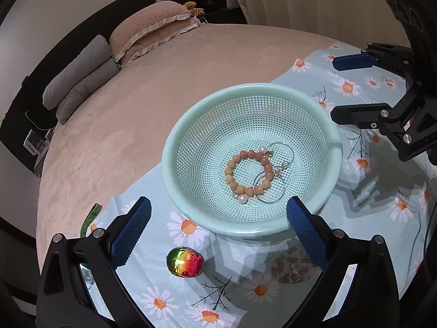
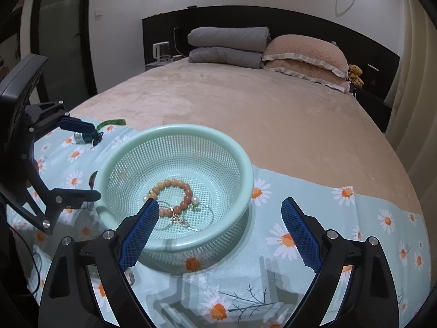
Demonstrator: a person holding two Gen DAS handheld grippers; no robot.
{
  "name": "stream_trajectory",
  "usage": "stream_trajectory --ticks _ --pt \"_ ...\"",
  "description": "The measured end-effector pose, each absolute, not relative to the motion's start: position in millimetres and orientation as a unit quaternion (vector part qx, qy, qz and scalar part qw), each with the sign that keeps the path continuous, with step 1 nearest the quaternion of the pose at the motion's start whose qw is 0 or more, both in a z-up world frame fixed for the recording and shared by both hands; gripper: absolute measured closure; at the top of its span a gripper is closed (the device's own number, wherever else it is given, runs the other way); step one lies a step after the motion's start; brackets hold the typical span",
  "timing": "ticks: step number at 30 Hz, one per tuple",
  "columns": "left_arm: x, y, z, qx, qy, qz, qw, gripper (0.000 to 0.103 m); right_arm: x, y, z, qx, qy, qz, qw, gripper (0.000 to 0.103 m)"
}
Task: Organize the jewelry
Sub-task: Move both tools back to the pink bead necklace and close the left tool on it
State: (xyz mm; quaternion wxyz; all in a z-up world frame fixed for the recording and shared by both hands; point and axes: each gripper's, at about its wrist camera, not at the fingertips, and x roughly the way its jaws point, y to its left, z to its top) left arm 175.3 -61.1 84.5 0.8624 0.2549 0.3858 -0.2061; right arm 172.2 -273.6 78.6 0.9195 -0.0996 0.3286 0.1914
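A mint green mesh basket [image 1: 191, 213] [image 2: 174, 129] stands on a daisy-print cloth on the bed. Inside lie an orange bead bracelet [image 1: 232, 164] [image 2: 174, 183] with pearls and thin silver hoop earrings [image 1: 269, 201] [image 2: 203, 218]. My left gripper [image 1: 218, 232] is open and empty, at the basket's near rim. A shiny red-green egg-shaped stone [image 1: 185, 261] and a brown bead string [image 1: 289, 269] lie on the cloth between its fingers. My right gripper [image 2: 220, 229] is open and empty, over the basket's near right rim; it also shows in the left wrist view [image 1: 341, 90].
A green strap [image 1: 88, 220] [image 2: 110, 123] and a small silver piece [image 2: 78, 137] lie at the cloth's [image 2: 341, 218] left edge. Folded grey quilts [image 2: 226, 45] and pink pillows [image 2: 303, 54] sit at the headboard. The pink bedspread [image 1: 136, 95] stretches beyond the cloth.
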Motion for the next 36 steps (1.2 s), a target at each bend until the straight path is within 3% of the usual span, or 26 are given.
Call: stream_trajectory --ticks 12,25,28,31,36 --pt "155.4 -31.8 76.7 0.250 0.407 -0.190 0.858 0.006 142.4 -269.1 75.8 -0.130 0.351 0.241 0.895 0.016" --pt "122.6 -34.5 41.1 0.246 0.421 -0.238 0.840 0.006 118.7 -235.4 25.9 -0.195 0.432 0.326 0.818 0.018" --pt "115.3 -45.7 29.7 0.274 0.417 -0.250 0.830 0.006 119.3 -223.6 13.6 -0.207 0.444 0.336 0.804 0.027" --pt "110.9 -53.4 24.8 0.282 0.412 -0.268 0.824 0.006 123.9 -214.1 2.1 -0.218 0.459 0.328 0.796 0.028" --pt "106.6 -60.3 17.5 0.292 0.404 -0.288 0.818 0.008 129.5 -204.7 -6.3 -0.213 0.469 0.338 0.787 0.037"
